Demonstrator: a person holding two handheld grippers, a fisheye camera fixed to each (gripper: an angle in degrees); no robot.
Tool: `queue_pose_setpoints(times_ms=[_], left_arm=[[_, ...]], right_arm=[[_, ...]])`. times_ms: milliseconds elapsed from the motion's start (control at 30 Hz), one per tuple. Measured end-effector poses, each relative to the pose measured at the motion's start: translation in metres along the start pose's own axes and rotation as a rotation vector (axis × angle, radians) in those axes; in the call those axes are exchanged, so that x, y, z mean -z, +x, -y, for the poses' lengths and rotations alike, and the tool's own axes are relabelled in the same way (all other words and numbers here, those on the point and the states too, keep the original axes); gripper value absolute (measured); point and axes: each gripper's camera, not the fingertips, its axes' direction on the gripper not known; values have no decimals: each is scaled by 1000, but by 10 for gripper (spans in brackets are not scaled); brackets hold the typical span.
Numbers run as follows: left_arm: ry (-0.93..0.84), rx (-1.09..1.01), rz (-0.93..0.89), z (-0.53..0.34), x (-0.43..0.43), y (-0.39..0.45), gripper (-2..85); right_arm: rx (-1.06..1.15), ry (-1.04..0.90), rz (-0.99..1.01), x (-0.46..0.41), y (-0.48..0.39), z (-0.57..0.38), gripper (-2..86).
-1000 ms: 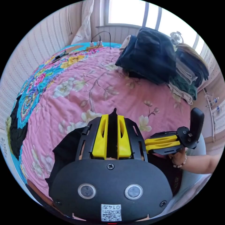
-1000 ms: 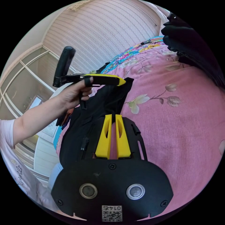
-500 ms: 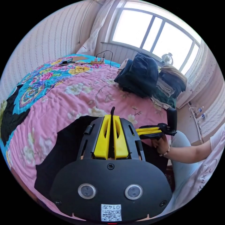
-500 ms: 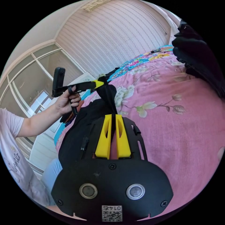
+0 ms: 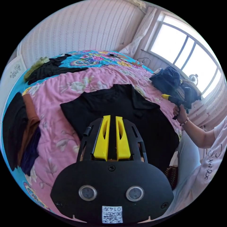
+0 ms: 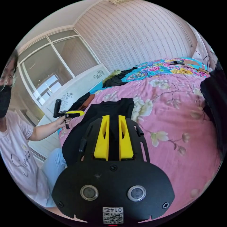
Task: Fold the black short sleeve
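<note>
One bed (image 5: 71, 78) carries everything here, under its pink flowered quilt (image 6: 179, 123) with a bright blue flowered cover (image 5: 94, 59) at the far end. My one black short sleeve (image 5: 141, 113) lies spread flat on the pink quilt, collar away from me, in front of both my grippers.

Away from it I count three heaps of clothes. One tall stack (image 5: 175, 82) stands by the window. One dark pile with a green piece (image 5: 49, 67) lies on the blue cover. One heap of black, brown and purple things (image 5: 21, 132) lies at the bed's edge.

My left gripper (image 5: 110, 137) hangs above the shirt, its two yellow jaws a small gap apart, gripping nothing. My right gripper (image 6: 113, 139) is the same: jaws slightly parted, empty, over the shirt.

In the right gripper view my left hand (image 6: 62, 121) holds its gripper off the bed's side. In the left gripper view my right hand (image 5: 181, 114) holds the other near the tall stack.
</note>
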Motion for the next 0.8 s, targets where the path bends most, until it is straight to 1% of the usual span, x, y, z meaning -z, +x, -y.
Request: queue_pose_setpoints(times_ms=[67, 133, 167, 200, 267, 333, 367, 400, 433, 467, 533, 600, 700, 767, 800], left_arm=[[43, 79, 88, -5, 20, -38, 64], [67, 111, 133, -3, 28, -59, 73], [73, 133, 162, 0, 29, -73, 77], [69, 144, 172, 2, 28, -80, 79], [26, 207, 177, 9, 17, -108, 91], [-12, 263, 123, 12, 6, -128, 96], [-34, 277, 104, 12, 2, -137, 91], [-42, 280, 102, 12, 1, -140, 85], [-52, 285, 85, 12, 1, -146, 63], [-50, 261, 51, 12, 6, -149, 30], [-44, 255, -12, 16, 16, -154, 12], [-14, 262, -23, 21, 32, -155, 3], [129, 255, 33, 27, 77, -147, -1], [208, 245, -1, 19, 115, -137, -1], [213, 231, -16, 16, 124, -133, 0]], right_arm=[[-31, -102, -46, -32, 5, 36, 94], [8, -104, -79, -53, 2, 58, 101], [23, -126, -129, -70, 0, 70, 111], [18, -150, -154, -81, 1, 76, 119], [-61, -292, -178, -126, 15, 91, 131], [-111, -400, -194, -150, 25, 96, 104], [-122, -384, -230, -150, 25, 100, 58], [-105, -355, -208, -145, 23, 102, 35], [-97, -296, -153, -135, 21, 108, 26], [-104, -280, -104, -129, 21, 115, 20], [-104, -281, -59, -123, 20, 126, 14], [-98, -279, -60, -120, 16, 138, 11], [-106, -208, -99, -104, 6, 157, 8], [-104, -155, -37, -85, -6, 159, 7], [-97, -149, -19, -80, -10, 156, 7]])
